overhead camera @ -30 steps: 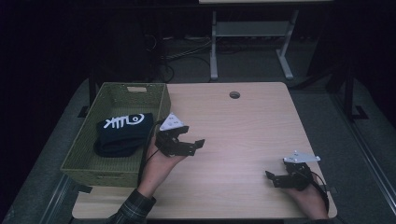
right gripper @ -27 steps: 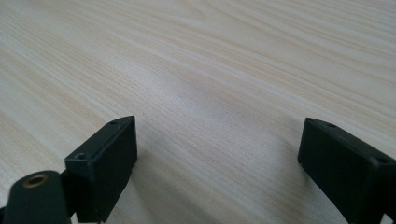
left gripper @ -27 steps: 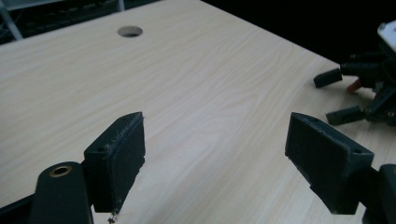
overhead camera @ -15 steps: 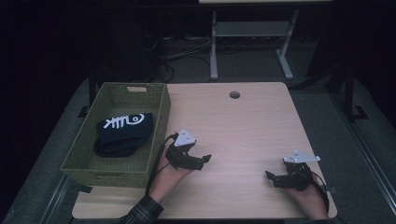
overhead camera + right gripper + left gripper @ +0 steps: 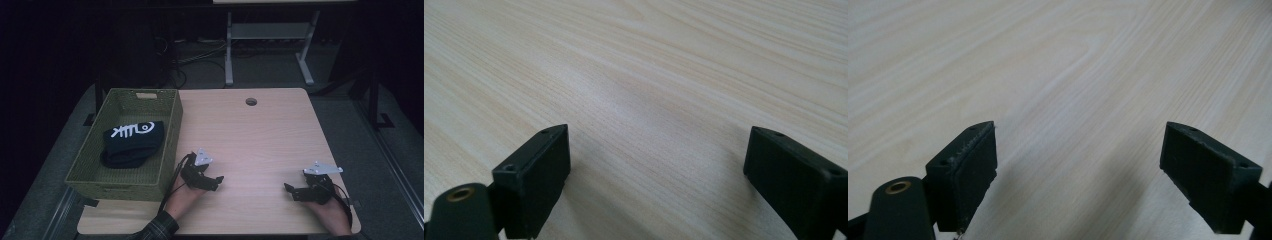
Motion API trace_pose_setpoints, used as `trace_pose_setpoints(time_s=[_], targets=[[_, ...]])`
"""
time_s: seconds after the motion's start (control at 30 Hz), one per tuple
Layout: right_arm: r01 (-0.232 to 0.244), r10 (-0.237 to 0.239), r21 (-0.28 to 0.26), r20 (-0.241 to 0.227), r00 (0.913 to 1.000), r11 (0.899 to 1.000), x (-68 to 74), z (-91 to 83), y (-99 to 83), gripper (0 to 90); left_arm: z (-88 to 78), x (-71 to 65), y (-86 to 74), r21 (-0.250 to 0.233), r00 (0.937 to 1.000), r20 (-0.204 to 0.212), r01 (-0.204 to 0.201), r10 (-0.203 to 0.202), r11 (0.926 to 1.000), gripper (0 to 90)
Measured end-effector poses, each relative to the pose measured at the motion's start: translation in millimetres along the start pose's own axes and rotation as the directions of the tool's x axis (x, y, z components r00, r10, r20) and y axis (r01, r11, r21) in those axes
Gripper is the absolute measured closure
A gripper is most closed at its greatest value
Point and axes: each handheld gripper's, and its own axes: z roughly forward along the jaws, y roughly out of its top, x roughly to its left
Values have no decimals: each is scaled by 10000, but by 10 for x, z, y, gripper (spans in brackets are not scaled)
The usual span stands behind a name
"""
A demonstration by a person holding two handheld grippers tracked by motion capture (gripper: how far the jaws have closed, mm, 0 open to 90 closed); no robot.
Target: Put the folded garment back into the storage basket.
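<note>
Soft black folded cloth point(image 5: 131, 144) sits in the basket point(image 5: 170, 134), light and floppy

Pinch a thick fold; left gripper point(image 5: 212, 181) just spread wider, right gripper point(image 5: 294, 192) open too, both empty over desk point(image 5: 260, 140).

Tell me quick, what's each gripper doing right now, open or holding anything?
Left gripper: open, nothing between its fingers, bare table beneath.
Right gripper: open, holding nothing.

basket's point(image 5: 122, 181) far-left floor dark, cloth point(image 5: 131, 144) underside hidden
</note>
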Motion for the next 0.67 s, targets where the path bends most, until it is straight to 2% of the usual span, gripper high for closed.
trace_pose_setpoints(time_s=[0.07, 0.17, 0.67], targets=[[3, -3, 2, -3, 10000, 10000, 0, 0, 0, 109, 29, 7, -19, 190, 10000, 24, -40, 40, 9998, 127], [2, -2, 3, -2, 10000, 10000, 0, 0, 0, 109, 50, -5, -53, 48, 9993, -140, -348, 349, 9994, 124], [5, -5, 3, -5, 10000, 10000, 1, 1, 0, 108, 45, 11, -66, -16, 9994, -116, -339, 339, 9994, 126]])
